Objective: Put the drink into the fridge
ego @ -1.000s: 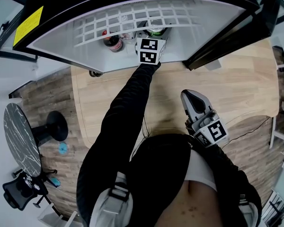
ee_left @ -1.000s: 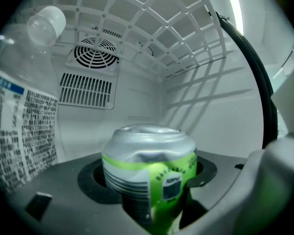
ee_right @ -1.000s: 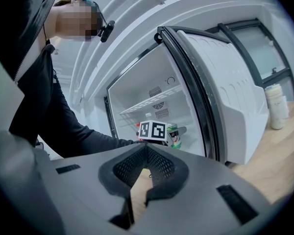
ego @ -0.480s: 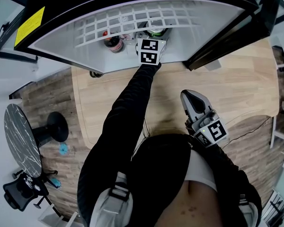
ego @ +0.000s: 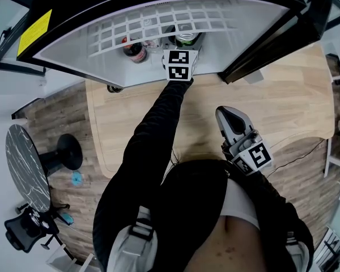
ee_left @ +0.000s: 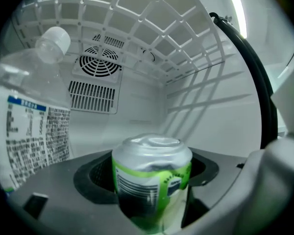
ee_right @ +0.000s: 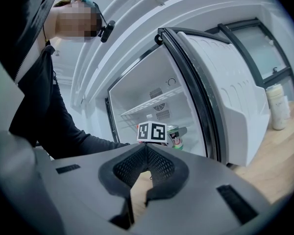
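A green and silver drink can point(ee_left: 152, 180) stands upright on the fridge floor, and its top shows in the head view point(ego: 185, 37). My left gripper point(ego: 181, 45) reaches into the fridge, and the can sits between its jaws. Those jaws have just been opening; dark gaps show on both sides of the can, so the pads are off it. My right gripper point(ego: 231, 119) hangs shut and empty over the wooden table point(ego: 283, 106), low on the right, with its tips point(ee_right: 146, 153) meeting.
A clear water bottle point(ee_left: 34, 126) stands just left of the can. A red-capped cola bottle point(ego: 133, 50) sits further left under the wire shelf point(ego: 124, 27). The open fridge door point(ee_right: 230, 97) stands to the right. Two bottles point(ee_right: 277, 106) rest on the table beyond it.
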`<state>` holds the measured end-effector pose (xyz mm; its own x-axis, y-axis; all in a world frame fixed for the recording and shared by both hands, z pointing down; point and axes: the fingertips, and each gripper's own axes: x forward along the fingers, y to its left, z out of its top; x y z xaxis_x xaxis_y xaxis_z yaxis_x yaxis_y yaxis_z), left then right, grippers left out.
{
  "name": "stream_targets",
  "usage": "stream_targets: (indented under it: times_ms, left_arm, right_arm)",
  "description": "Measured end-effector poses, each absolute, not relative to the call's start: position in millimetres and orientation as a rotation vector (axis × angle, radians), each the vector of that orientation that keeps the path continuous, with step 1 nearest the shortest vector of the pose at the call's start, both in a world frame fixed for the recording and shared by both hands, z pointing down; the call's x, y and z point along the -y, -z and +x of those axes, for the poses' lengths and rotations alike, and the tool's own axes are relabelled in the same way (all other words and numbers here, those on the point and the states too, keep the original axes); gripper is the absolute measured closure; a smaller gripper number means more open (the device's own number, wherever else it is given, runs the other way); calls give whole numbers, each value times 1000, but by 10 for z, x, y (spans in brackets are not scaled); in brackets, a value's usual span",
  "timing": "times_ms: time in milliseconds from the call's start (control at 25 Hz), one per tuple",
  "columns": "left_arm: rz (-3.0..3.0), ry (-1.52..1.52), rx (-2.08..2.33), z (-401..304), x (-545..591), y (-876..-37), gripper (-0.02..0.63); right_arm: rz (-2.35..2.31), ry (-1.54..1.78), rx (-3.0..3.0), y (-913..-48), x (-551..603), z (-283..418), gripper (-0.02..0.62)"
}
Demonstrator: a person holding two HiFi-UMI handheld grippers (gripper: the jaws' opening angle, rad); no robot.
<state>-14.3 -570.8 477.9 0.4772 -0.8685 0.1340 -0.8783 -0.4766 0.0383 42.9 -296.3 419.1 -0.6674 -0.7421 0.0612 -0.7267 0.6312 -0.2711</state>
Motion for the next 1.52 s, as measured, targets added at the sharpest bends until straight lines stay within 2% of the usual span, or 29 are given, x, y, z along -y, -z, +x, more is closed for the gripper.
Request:
stream_targets:
  times_ms: [600, 1040, 1400, 1520]
  left_arm:
    - [2634, -124, 1638, -274, 5297, -4578, 236]
    - [2628, 4, 1664, -455, 4744, -4269, 241]
    - [2717, -45, 1659, -558, 4307, -4115, 377]
    - [2698, -31, 1665, -656, 4194, -4084, 450]
  right_arm:
    - [-1209, 428, -2780, -4139, 2976, 386, 566]
    - [-1182, 398, -2763, -4054, 2964, 326, 566]
    - [-1137, 348, -2759, -3948, 3003, 179, 566]
    - [-1121, 338, -2763, -3915, 3006, 104, 566]
